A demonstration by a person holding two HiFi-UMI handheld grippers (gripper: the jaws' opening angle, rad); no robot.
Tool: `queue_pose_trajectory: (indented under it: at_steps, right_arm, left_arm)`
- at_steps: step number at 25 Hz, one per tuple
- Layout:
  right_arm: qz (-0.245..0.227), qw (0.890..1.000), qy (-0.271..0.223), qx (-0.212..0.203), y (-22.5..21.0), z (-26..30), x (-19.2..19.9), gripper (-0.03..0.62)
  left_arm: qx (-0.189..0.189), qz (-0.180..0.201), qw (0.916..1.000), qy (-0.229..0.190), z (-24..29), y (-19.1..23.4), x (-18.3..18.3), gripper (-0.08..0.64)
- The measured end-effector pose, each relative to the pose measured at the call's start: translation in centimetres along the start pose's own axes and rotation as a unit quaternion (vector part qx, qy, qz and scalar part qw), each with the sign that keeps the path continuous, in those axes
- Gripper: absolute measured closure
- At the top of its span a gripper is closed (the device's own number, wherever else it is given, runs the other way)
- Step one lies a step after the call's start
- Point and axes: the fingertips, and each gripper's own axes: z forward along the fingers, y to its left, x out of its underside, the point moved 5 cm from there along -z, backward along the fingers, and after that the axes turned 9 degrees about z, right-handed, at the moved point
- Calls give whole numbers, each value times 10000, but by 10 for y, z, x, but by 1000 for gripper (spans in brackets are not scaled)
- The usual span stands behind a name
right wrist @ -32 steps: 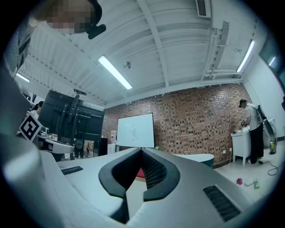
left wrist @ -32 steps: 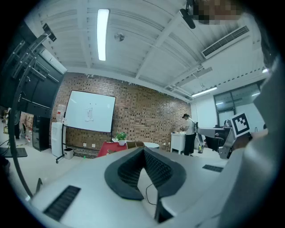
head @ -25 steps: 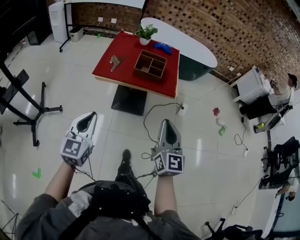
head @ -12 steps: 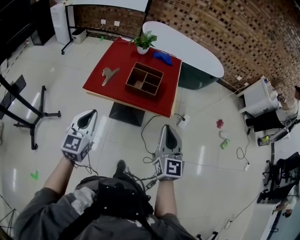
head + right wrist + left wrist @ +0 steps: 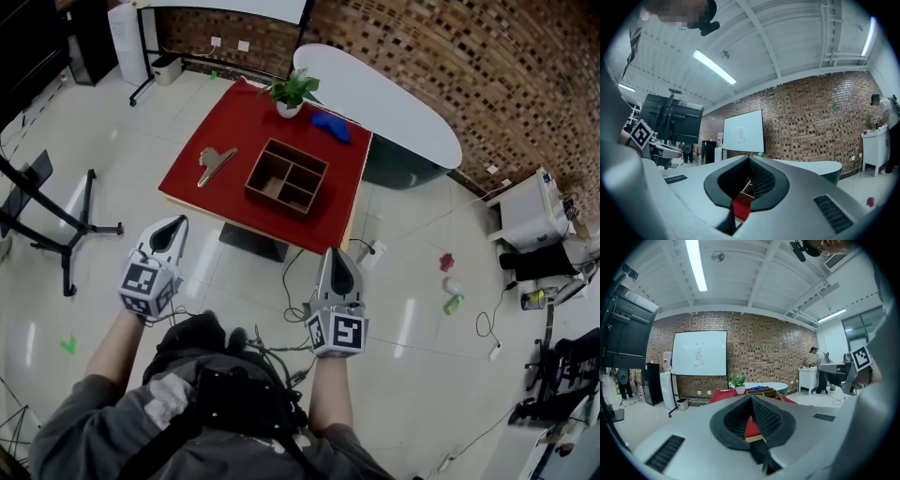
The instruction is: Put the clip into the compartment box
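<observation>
Left gripper [image 5: 172, 228]: jaws closed tip to tip with nothing between them, held over the floor short of the table.
Right gripper [image 5: 336, 260]: jaws likewise together and empty, level with the left one, near the table's front edge.
Clip [image 5: 216, 164]: metal, lying flat on the table's left part, well apart from both grippers, ahead of the left one.
Compartment box [image 5: 287, 176]: wooden, open-topped, right of the clip and not touching it.
Table [image 5: 253, 127]: red top; a potted plant [image 5: 292, 91] and a blue object [image 5: 330, 126] sit at its far edge.
Room: glossy pale tile floor [image 5: 112, 141], cables [image 5: 300, 239] trailing below the table, a white oval table [image 5: 384, 94] behind, a brick wall [image 5: 469, 66], a whiteboard [image 5: 699, 353].
</observation>
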Motion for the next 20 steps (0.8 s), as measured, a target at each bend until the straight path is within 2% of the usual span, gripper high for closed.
queue_pose_trajectory:
  at_steps: [6,13,20]
  right_arm:
    - [94,9998,163,12,-25,58,-17,566]
    - [-26,9995,253,184,-29,130,-1,566]
    - [-63,9986,139,510,-47,221,-1,566]
  left_arm:
    - [52,35,9999,151,67,26,-26,525]
    - [166,-158,9996,150,144,83,-2,525]
    - [618,-102,9960,634,238,138,29,525]
